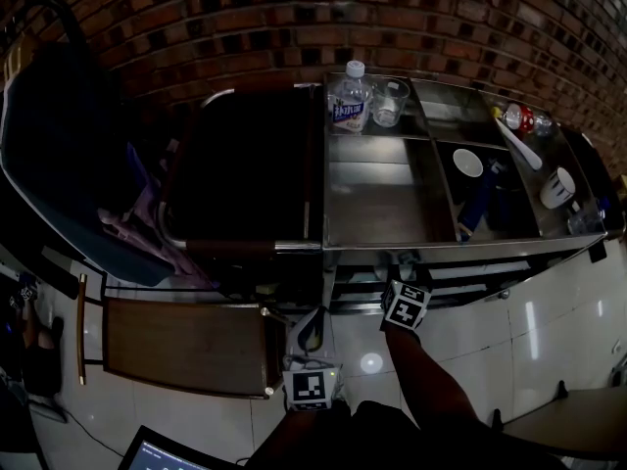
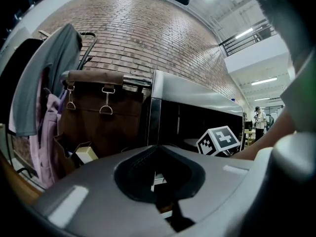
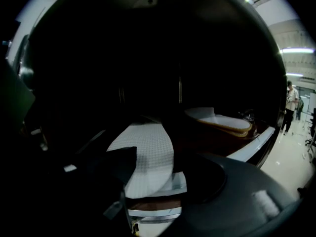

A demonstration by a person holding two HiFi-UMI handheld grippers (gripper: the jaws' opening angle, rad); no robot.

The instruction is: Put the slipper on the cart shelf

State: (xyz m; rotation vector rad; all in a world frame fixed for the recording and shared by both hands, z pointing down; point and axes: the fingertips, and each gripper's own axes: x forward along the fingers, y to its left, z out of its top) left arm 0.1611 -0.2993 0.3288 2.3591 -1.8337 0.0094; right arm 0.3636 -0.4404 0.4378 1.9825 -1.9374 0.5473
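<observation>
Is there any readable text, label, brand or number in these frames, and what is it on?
Water bottle label: blue print, too small to read.
Small bottle red label: too small to read.
Marker cubes: black-and-white patterns, no words.
Screen: unreadable.
Nothing legible anywhere.

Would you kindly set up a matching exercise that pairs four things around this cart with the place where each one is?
Things:
1. water bottle
2. white bowl
3. white slipper
4. brown bag

Places:
A. hanging beside the cart
B. standing at the back of the cart's top, next to a glass
C. lying on the shelf below the cart's top
D. in a right-hand compartment of the cart's top

Pairs: 1-B; 2-D; 3-C; 4-A
</observation>
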